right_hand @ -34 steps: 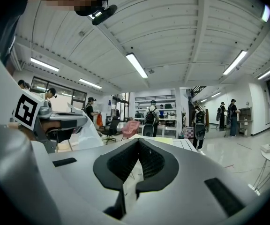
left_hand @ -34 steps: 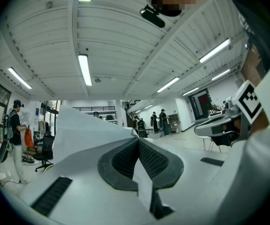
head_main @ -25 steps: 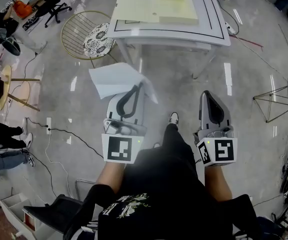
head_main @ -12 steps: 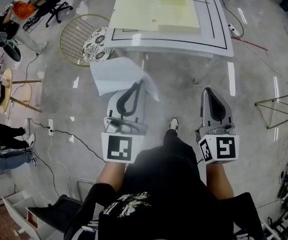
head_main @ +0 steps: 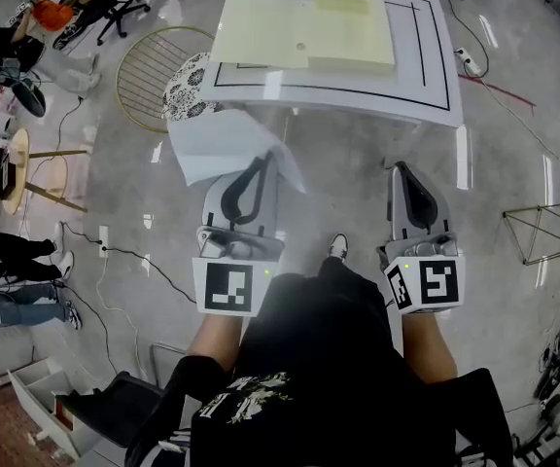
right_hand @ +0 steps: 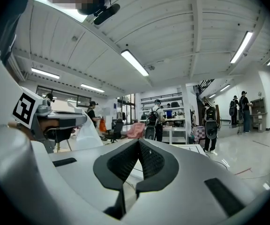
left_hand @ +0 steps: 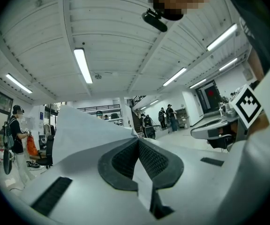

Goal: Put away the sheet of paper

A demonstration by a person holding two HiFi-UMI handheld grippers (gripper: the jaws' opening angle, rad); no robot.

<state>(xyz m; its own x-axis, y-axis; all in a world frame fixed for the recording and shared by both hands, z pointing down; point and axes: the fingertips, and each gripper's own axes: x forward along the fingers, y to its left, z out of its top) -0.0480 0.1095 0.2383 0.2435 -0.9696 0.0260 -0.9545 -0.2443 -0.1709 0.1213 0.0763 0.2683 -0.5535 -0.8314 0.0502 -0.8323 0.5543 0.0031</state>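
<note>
A white sheet of paper (head_main: 224, 144) hangs in the air in front of me, pinched at its near edge by my left gripper (head_main: 268, 158), which is shut on it. In the left gripper view the sheet of paper (left_hand: 86, 130) rises to the left of the closed jaws, and a strip of it runs down between the pads. My right gripper (head_main: 403, 168) is held level beside it, shut and with nothing in it (right_hand: 138, 142). Ahead stands a white table (head_main: 426, 61) with a pale yellow mat (head_main: 299, 32) on top.
A round wire chair (head_main: 158, 61) with a patterned cushion (head_main: 191, 84) stands left of the table. A small round side table (head_main: 13, 168) is at the far left, a wire stool (head_main: 542, 232) at the right. Cables cross the floor. People stand in the background.
Both grippers have moved forward toward the white table with the paper still held; the table now lies closer below them. My foot has stepped forward.
</note>
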